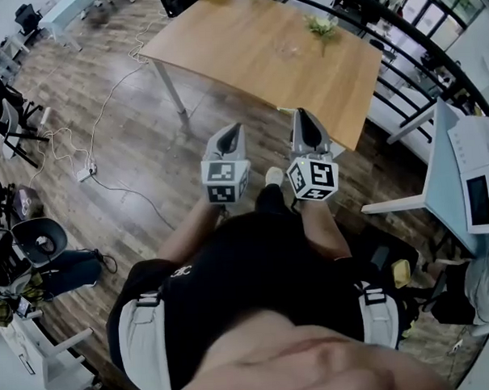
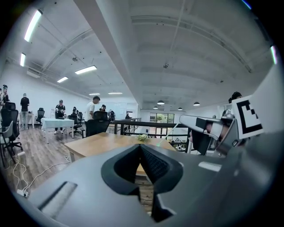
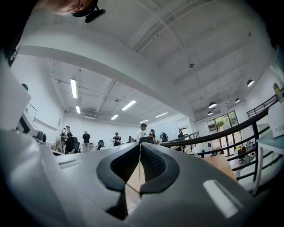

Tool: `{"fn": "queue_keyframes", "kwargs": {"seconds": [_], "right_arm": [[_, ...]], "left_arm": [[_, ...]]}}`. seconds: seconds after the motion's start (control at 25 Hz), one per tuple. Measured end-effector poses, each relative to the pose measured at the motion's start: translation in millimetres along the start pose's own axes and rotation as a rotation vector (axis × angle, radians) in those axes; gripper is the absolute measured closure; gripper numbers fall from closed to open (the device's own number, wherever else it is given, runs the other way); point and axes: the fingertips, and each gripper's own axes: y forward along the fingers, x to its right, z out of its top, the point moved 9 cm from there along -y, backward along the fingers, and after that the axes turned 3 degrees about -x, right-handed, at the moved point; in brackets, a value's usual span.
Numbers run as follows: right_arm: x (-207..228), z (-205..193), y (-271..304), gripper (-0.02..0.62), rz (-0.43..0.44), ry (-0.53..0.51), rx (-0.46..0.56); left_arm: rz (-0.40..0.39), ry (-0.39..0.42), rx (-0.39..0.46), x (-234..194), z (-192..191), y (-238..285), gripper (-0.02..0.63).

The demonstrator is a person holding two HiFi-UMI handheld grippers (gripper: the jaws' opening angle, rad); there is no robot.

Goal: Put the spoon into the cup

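Observation:
Both grippers are held out in front of the person, above the wooden floor and short of the wooden table. My left gripper has its jaws together with nothing between them, as the left gripper view shows. Beside it, my right gripper is also shut and empty; it appears at the right of the left gripper view. A faint clear shape on the table may be the cup. I cannot make out a spoon in any view.
A small green plant stands on the table's far side. A black railing runs behind the table. Cables trail over the floor at the left, near office chairs. Several people stand far off.

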Motion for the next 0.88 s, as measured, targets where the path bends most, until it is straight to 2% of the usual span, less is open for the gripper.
{"fn": "queue_keyframes", "kwargs": {"seconds": [0.24, 0.44, 0.88], "right_arm": [[27, -8, 37, 0.588, -0.020, 0.021, 0.006], [52, -12, 81, 0.589, 0.000, 0.012, -0.003], [123, 9, 198, 0.588, 0.032, 0.009, -0.004]], "left_arm": [[0.003, 0.019, -0.001, -10, 9, 44, 0.594], [0.007, 0.027, -0.006, -17, 23, 95, 0.594], [0.023, 0.029, 0.000, -33, 76, 214, 0.594]]}}
